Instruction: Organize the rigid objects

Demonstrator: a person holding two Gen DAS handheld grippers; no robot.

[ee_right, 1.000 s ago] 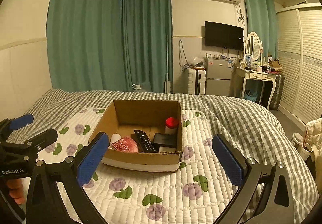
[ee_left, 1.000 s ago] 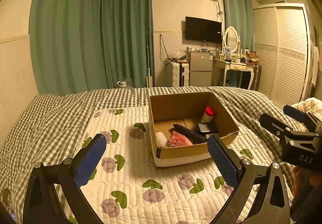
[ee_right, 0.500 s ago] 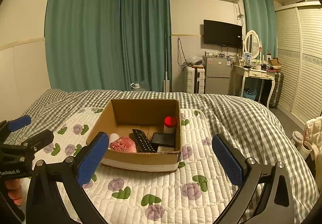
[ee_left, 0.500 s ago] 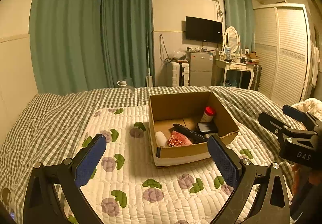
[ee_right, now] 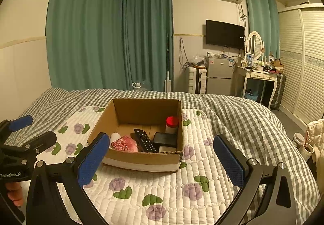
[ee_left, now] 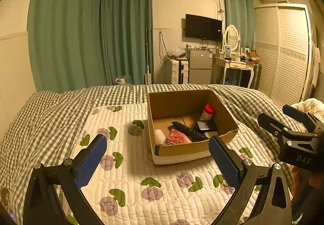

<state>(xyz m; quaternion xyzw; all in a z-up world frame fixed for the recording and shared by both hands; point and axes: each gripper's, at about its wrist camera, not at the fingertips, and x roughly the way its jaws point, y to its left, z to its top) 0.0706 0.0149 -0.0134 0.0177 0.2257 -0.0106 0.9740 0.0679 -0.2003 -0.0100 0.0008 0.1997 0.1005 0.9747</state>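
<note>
An open cardboard box [ee_left: 178, 151] [ee_right: 141, 159] sits on the floral quilt [ee_left: 131, 174] [ee_right: 172, 184] on the bed. Inside lie a black remote [ee_left: 189, 133] [ee_right: 144, 140], a red-capped bottle [ee_left: 207, 111] [ee_right: 172, 123], a black flat case [ee_left: 206, 125] [ee_right: 165, 139], a red patterned pouch [ee_left: 177, 139] [ee_right: 123, 143] and a white cylinder [ee_left: 160, 136] [ee_right: 114, 137]. My left gripper [ee_left: 158, 161] is open and empty, held in front of the box. My right gripper [ee_right: 162, 159] is open and empty, also in front of the box. Each gripper shows at the edge of the other's view.
A checked duvet [ee_right: 232, 113] covers the bed around the quilt. Green curtains [ee_right: 111, 32] hang behind. A small fridge [ee_right: 218, 75], a white suitcase [ee_right: 196, 80], a dressing table [ee_right: 257, 75] and a wardrobe [ee_right: 303, 63] stand beyond the bed.
Both grippers have barely shifted; the box looks slightly nearer in the right wrist view. Nothing was taken hold of or let go.
</note>
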